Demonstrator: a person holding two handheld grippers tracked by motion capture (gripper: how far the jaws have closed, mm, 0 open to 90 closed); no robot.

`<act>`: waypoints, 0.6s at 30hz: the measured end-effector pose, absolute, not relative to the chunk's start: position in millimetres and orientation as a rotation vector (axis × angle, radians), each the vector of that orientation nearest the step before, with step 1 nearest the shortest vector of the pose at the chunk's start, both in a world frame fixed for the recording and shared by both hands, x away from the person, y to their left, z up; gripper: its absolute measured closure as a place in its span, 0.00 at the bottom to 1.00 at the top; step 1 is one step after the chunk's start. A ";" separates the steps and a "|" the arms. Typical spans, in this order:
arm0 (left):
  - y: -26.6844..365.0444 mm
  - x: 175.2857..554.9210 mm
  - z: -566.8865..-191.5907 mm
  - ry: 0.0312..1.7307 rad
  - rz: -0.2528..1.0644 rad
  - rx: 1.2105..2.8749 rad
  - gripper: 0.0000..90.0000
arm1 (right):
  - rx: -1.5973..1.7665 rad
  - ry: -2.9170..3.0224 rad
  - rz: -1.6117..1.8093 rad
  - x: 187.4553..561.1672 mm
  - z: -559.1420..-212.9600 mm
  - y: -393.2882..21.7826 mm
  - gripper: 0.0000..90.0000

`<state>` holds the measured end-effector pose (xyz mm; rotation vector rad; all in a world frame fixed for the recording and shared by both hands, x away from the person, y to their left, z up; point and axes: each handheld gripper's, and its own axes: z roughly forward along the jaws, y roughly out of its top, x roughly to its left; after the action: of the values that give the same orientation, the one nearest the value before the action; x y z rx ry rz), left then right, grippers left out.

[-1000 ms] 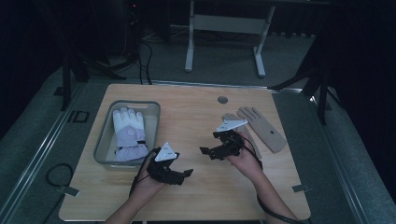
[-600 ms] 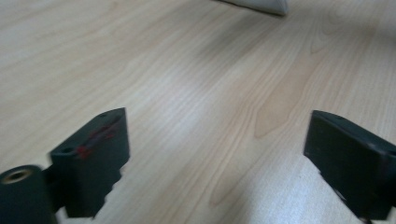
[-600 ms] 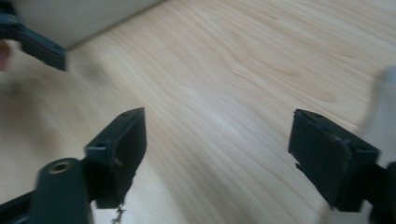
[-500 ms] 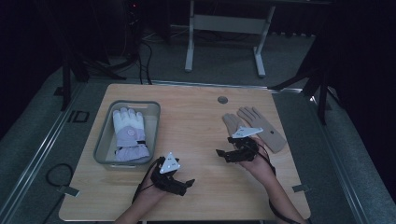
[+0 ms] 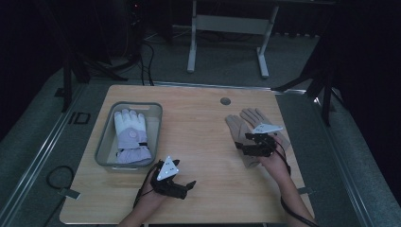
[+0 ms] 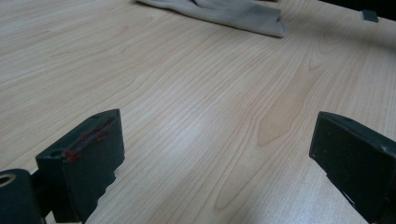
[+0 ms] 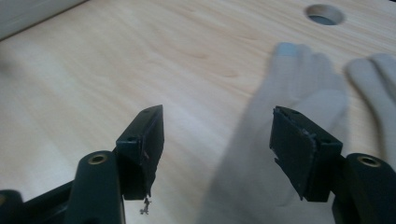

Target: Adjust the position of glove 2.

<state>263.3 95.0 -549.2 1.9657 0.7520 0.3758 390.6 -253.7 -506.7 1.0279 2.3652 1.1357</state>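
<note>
The right gripper has slid right over the tan gloves, jaws narrowing but gripping nothing; a pickup looks imminent; left gripper wide, empty, near edge

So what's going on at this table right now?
A person works with a hand-held gripper in each hand. The right hand-held gripper is over the tan gloves on the table, its jaws closing in, nothing pinched yet. The left hand-held gripper hovers open over bare wood. A white glove lies in the grey bin.

Tongs closing, over beige glove, ungripped.
</note>
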 end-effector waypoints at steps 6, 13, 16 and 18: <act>95.3 262.4 -547.5 0.739 0.383 1.948 0.04 | 1.062 2.325 1.096 412.1 -506.8 -263.3 0.54; 96.5 261.8 -547.5 0.736 0.386 1.939 0.04 | 1.109 2.303 1.021 440.2 -515.6 -263.1 0.55; 96.9 261.9 -547.4 0.734 0.384 1.938 0.04 | 1.126 2.308 1.000 446.5 -524.8 -261.6 0.55; 97.0 261.4 -546.9 0.734 0.381 1.932 0.04 | 1.149 2.328 0.992 449.3 -532.5 -262.0 0.54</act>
<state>261.4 97.0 -546.9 1.9321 0.7337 0.3808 449.3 -262.0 -532.5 1.1492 2.3284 0.9917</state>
